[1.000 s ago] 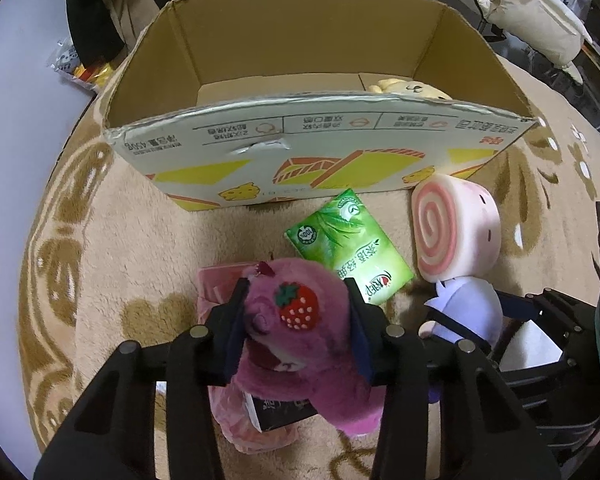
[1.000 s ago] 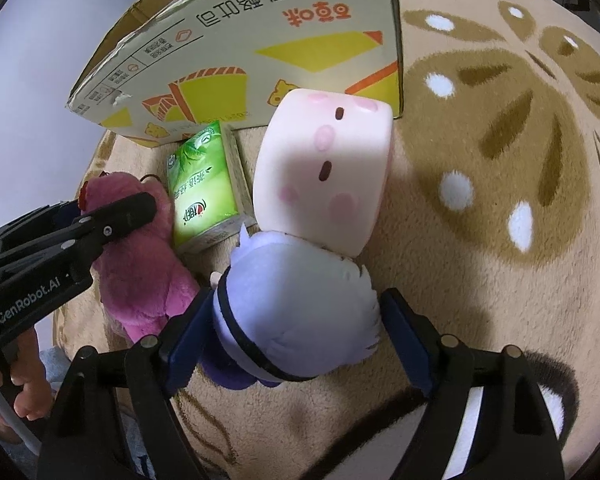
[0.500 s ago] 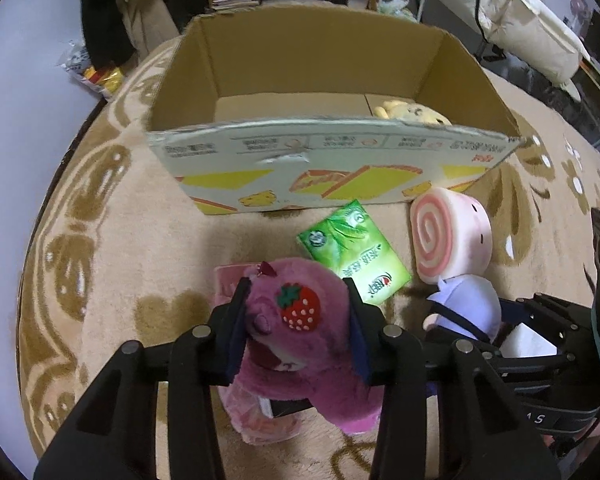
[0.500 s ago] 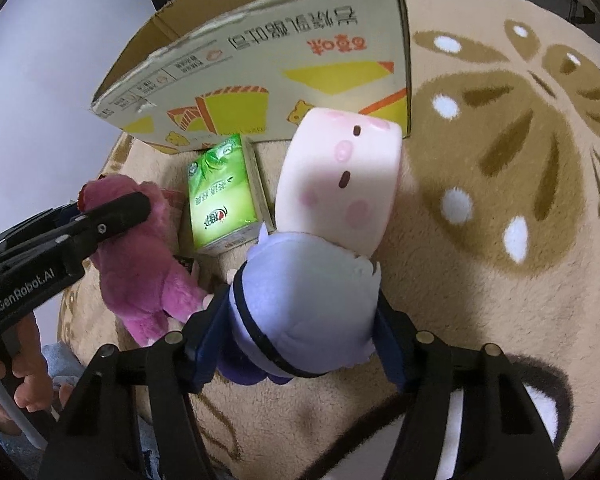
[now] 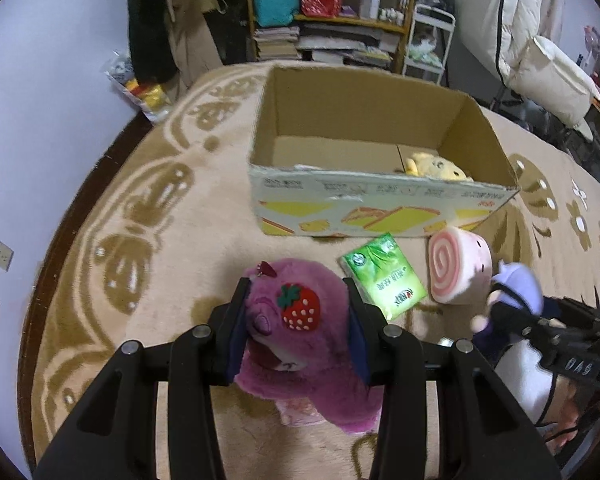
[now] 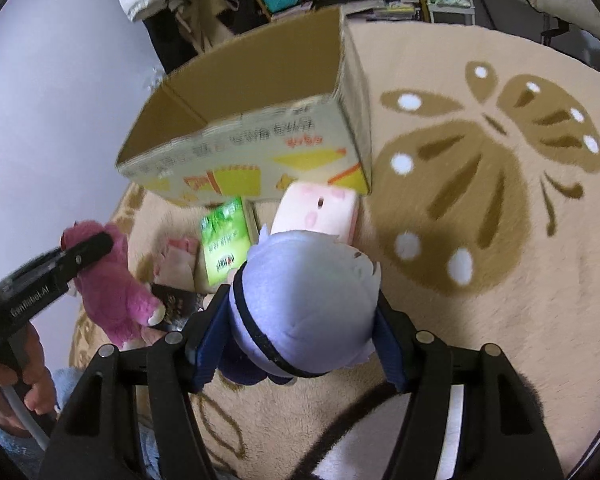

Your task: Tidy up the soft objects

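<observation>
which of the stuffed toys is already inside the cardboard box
The yellow plush, in the cardboard box's right corner. The purple bear and lavender doll are gripper-held; the pink swirl cushion lies outside.

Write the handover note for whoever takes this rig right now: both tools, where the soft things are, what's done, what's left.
Left tool: shut on the purple strawberry bear, lifted off the rug.
Right tool: shut on the lavender plush, also off the rug.
Cardboard box: open, ahead of both tools; yellow plush already inside.
On the rug in front of the box: pink swirl-roll plush, green tissue pack, a pink item beneath the bear.
Done: one toy boxed, two gripped.
Left: probably drop both held toys into the box, then collect the roll and other soft items.
</observation>
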`<act>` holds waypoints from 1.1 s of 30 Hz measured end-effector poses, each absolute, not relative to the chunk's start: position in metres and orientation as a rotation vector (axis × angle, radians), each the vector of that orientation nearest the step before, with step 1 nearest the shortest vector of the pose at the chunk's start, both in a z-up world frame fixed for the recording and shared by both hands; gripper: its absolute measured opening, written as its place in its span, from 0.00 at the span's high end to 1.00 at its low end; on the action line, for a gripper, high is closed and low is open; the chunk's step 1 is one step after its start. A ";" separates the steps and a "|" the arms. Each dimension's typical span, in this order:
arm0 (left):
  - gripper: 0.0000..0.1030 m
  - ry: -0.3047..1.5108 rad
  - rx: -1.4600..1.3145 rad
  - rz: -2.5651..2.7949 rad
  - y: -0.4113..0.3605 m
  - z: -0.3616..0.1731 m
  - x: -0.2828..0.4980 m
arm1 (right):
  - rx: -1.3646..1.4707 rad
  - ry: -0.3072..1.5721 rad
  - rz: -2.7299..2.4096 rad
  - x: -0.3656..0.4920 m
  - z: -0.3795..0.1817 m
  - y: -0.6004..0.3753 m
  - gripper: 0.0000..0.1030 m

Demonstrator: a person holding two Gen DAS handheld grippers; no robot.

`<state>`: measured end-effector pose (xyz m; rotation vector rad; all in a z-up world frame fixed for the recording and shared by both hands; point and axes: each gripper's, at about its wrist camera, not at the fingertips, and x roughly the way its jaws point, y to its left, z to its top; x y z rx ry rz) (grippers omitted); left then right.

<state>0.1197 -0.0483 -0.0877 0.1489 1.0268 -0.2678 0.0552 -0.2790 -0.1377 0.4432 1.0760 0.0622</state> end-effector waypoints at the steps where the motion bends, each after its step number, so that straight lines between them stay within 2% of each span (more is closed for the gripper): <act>1: 0.60 1.014 0.152 -0.259 -0.046 -0.084 0.118 | 0.447 1.056 0.058 0.054 -0.132 -0.283 0.33; 16: 0.60 0.864 0.137 -0.266 -0.041 -0.034 0.116 | 0.365 0.815 0.037 0.070 -0.059 -0.300 0.33; 25: 0.60 0.732 0.156 -0.265 -0.055 0.006 0.143 | 0.286 0.757 0.039 0.089 -0.029 -0.292 0.33; 33: 0.60 0.644 0.143 -0.257 -0.057 0.012 0.161 | 0.220 0.747 0.054 0.113 -0.021 -0.286 0.33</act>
